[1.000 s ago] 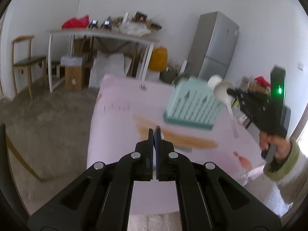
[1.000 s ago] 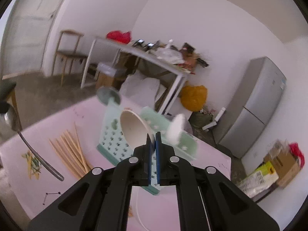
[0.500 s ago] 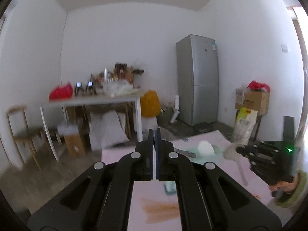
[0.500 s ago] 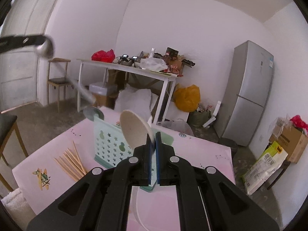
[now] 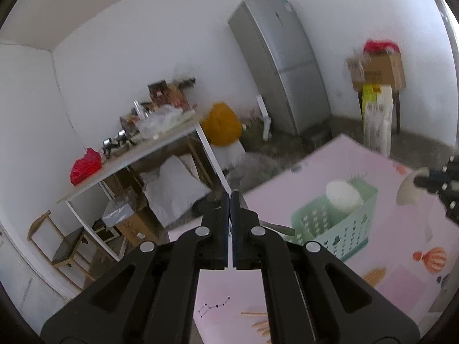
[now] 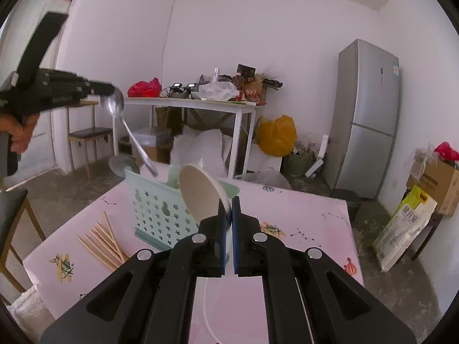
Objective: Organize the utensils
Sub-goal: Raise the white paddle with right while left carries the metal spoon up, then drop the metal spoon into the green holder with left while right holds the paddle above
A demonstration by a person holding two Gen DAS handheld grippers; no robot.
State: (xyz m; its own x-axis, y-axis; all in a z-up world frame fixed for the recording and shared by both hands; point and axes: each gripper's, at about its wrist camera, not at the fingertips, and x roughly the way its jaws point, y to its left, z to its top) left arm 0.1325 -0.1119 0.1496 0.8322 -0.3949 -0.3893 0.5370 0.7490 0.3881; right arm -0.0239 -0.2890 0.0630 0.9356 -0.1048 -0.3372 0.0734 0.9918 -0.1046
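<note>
- Right wrist view puts your right gripper (image 6: 228, 215) at 6 o'clock, its 2 black fingers clamped on the white round-bowled ceramic spoon (image 6: 202, 193), whose bowl rises toward 11 o'clock from the pads.
- Your left gripper (image 6: 107, 93) enters that view at 9 o'clock, closed on the bowl end of the shiny metal spoon (image 6: 130, 134); the handle slants down toward 5 o'clock, its tip just above the mint-green perforated plastic basket (image 6: 157, 215).
- You can see your hand (image 6: 17, 132) wrapped around that gripper's grip at the far 9 o'clock edge.
- That basket stands on the pink printed table cover (image 6: 301, 218), just behind the white spoon.
- About 6 light wooden chopsticks (image 6: 103, 243) lie fanned on the cover at 8 o'clock, just beside the basket and apart from it.
- Left wrist view shows your left gripper (image 5: 230, 223) with its pads together; a dark sliver of metal pokes out to its right, toward 3 o'clock.
- From here the basket (image 5: 332, 223) sits at 3 o'clock with a second white rounded spoon bowl (image 5: 342, 196) standing in it.
- At the 3 o'clock edge your right gripper (image 5: 421, 182) shows with the white spoon (image 5: 407, 190) blurred in its tips.
- Chopstick ends (image 5: 261, 322) show at 5 o'clock on the cover.
</note>
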